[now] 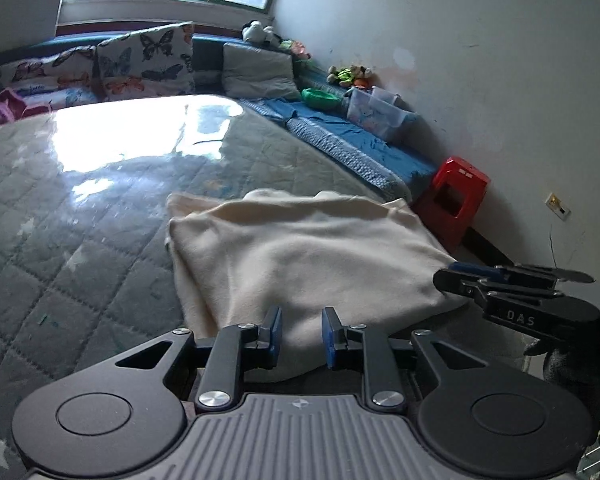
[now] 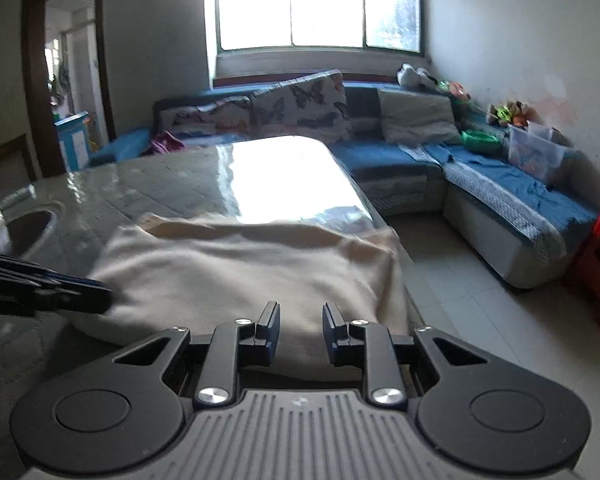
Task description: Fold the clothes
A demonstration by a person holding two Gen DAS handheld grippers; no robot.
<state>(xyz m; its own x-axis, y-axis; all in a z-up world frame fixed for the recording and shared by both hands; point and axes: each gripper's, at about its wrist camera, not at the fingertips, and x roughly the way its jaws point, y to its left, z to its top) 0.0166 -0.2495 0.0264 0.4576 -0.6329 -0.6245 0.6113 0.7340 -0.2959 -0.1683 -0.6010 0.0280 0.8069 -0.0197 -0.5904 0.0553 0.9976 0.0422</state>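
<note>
Cream garment (image 1: pixel 300 248) flat on desk (image 1: pixel 80 220), near edge facing both tongs. Left tongs (image 1: pixel 300 338) and right tongs (image 2: pixel 300 334) both released, gripping nothing, poised at near hem. Step: pre-grasp. Next: likely pinch hem corners, fold away toward window (image 2: pixel 316 4).

Left gripper (image 1: pixel 300 336): jaws parted, nothing between them, at near edge of cream cloth (image 1: pixel 300 248). Right gripper (image 2: pixel 300 334): jaws parted, likewise at the cloth's near edge.
</note>
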